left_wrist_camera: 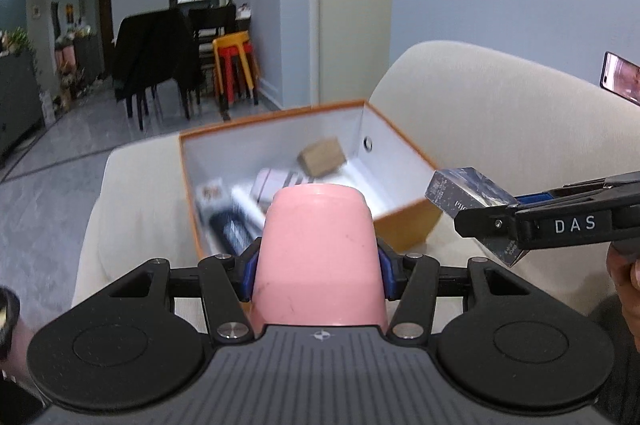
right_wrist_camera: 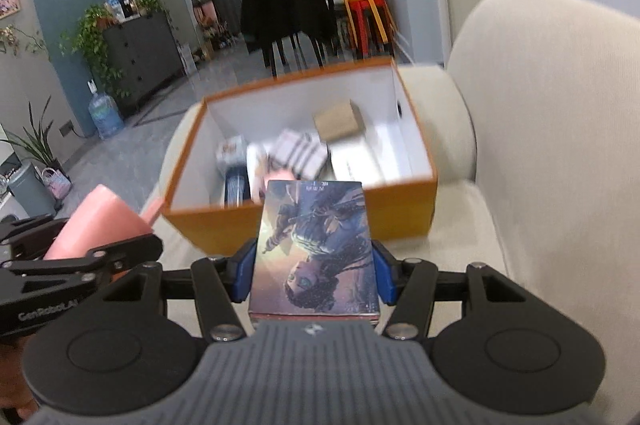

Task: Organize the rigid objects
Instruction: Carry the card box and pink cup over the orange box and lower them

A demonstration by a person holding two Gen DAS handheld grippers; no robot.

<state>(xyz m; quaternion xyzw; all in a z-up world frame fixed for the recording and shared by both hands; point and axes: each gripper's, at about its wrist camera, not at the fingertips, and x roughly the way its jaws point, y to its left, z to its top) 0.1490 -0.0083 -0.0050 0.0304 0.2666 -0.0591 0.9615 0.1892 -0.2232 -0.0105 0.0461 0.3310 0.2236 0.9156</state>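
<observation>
A pink cup (left_wrist_camera: 316, 245) lies bottom forward between the blue pads of my left gripper (left_wrist_camera: 318, 265), which is shut on it. Just beyond it, an orange box (left_wrist_camera: 280, 115) with a white inside rests on a cream sofa (left_wrist_camera: 480, 97). Inside lie a small brown carton (left_wrist_camera: 322, 155), a striped packet (left_wrist_camera: 276, 185) and some blurred items. My right gripper (right_wrist_camera: 316, 265) is shut on a flat picture-printed box (right_wrist_camera: 316, 237), held before the orange box's (right_wrist_camera: 400, 209) near wall. The left gripper (right_wrist_camera: 120, 245) with the cup (right_wrist_camera: 100, 221) shows at the left there.
The sofa's backrest (right_wrist_camera: 540, 105) rises to the right of the box. A phone (left_wrist_camera: 620, 77) shows at the right edge. Across the grey floor stand dark dining chairs (right_wrist_camera: 288, 9), stacked orange and red stools (left_wrist_camera: 234, 65), a cabinet with plants (right_wrist_camera: 136, 53) and a water bottle (right_wrist_camera: 105, 113).
</observation>
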